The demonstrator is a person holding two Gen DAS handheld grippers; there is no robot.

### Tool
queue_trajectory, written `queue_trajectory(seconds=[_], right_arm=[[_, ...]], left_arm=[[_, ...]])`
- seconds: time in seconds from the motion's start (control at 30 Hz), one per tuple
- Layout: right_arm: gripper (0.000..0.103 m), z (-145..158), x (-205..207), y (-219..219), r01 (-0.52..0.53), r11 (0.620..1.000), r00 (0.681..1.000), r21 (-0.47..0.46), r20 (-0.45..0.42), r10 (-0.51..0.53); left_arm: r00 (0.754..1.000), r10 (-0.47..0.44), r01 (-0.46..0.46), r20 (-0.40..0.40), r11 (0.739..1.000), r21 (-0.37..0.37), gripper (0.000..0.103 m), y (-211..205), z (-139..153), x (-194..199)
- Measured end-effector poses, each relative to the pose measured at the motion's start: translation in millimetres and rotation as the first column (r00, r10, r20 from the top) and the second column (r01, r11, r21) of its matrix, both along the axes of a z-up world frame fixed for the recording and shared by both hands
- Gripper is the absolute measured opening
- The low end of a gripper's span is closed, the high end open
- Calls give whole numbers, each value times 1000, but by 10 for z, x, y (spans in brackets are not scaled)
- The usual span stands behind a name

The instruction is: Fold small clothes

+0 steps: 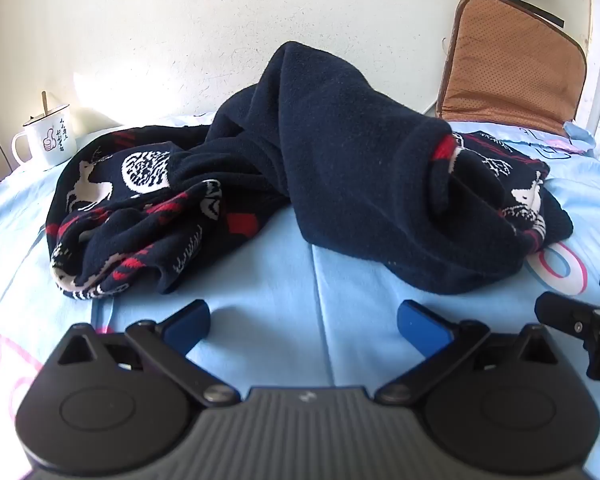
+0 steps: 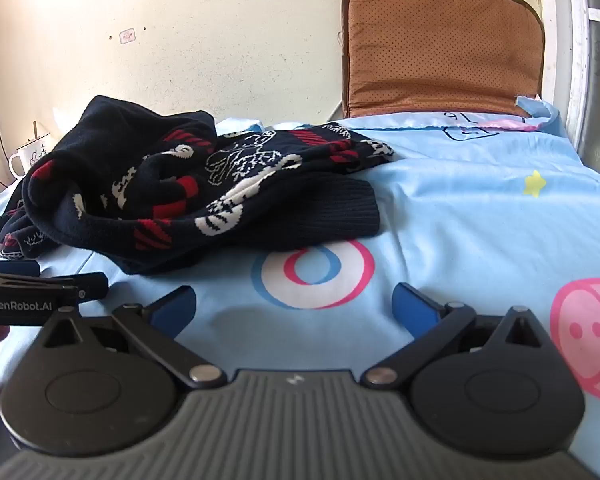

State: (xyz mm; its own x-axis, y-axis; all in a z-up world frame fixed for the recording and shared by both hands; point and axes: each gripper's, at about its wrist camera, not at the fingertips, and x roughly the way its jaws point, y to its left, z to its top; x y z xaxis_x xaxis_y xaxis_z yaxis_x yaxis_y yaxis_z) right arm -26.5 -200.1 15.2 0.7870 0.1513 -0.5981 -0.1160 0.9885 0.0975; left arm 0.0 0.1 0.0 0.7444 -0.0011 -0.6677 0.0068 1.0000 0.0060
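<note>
A small navy knitted sweater (image 1: 340,176) with white deer and red patterns lies crumpled in a heap on the light blue sheet (image 1: 292,320). It also shows in the right wrist view (image 2: 188,192), ahead and to the left. My left gripper (image 1: 304,320) is open and empty, low over the sheet just in front of the heap. My right gripper (image 2: 294,304) is open and empty, over the sheet to the right of the sweater. Each gripper shows at the edge of the other's view: the right gripper (image 1: 580,328) and the left gripper (image 2: 40,288).
A white enamel mug (image 1: 48,140) with a stick in it stands at the far left by the wall. A brown cushion (image 1: 512,64) leans upright at the back right; it also shows in the right wrist view (image 2: 440,44). A window frame (image 2: 572,52) runs along the right.
</note>
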Motion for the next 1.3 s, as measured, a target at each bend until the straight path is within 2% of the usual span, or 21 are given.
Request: queue_trajectory(seconds=[0.23,0.43,0.53,0.67,0.73,0.77,0.8,0.87,0.93,1.0,1.07,1.1,1.17,1.2,1.27,1.3], right_arm=[[103,1,8,31,-4,1000,1000,-25,-8,4],[103,-13,53,61,-10,999,1000,-49,-16,9],[103,-4,14,28,-8,999,1000,-33,-12,8],[103,11,-27,-25,-6,1000,1000,9,7,6],[103,46,-74,-56,-10,999,999,32,37,9],[95,75,-99,-52,-20,999,998,27,60,18],[82,117,-122,-36,-43,999,995,6,87,42],[62,243,-148,10,-97,995,984,-37,144,101],[60,391,-157,51,-167,986,965,-18,201,167],[60,508,-153,166,-277,961,934,2,234,269],[61,535,-117,390,-365,930,904,-28,227,362],[64,509,-84,512,-394,918,895,-43,207,394],[63,418,-3,712,-423,904,889,-58,164,427],[50,373,46,790,-429,901,889,-67,146,434],[11,362,144,839,-407,909,898,-92,140,416],[11,432,181,768,-381,922,905,-72,176,388]], left_arm=[[1000,-13,13,-5,1000,6,103,12,5,-26],[999,-49,49,8,999,3,103,27,7,-199],[998,-54,54,15,998,-11,103,48,23,-210],[996,-35,41,83,997,-66,103,164,86,-300],[990,-44,53,134,997,-59,103,238,143,-378],[986,-51,57,158,998,-37,103,281,175,-422],[981,-48,53,187,998,-18,103,355,222,-474],[972,-14,20,237,999,-27,103,580,330,-550],[968,43,-25,245,997,-77,103,861,437,-535],[971,105,-76,216,988,-137,103,1122,493,-463],[972,161,-123,170,969,-213,103,1373,470,-383],[974,185,-147,129,955,-258,103,1490,439,-315],[979,199,-172,52,930,-325,102,1629,348,-195],[979,203,-180,28,920,-349,99,1673,315,-142],[977,214,-204,-13,908,-365,91,1708,249,-56],[977,210,-204,-27,905,-372,84,1717,231,-22]])
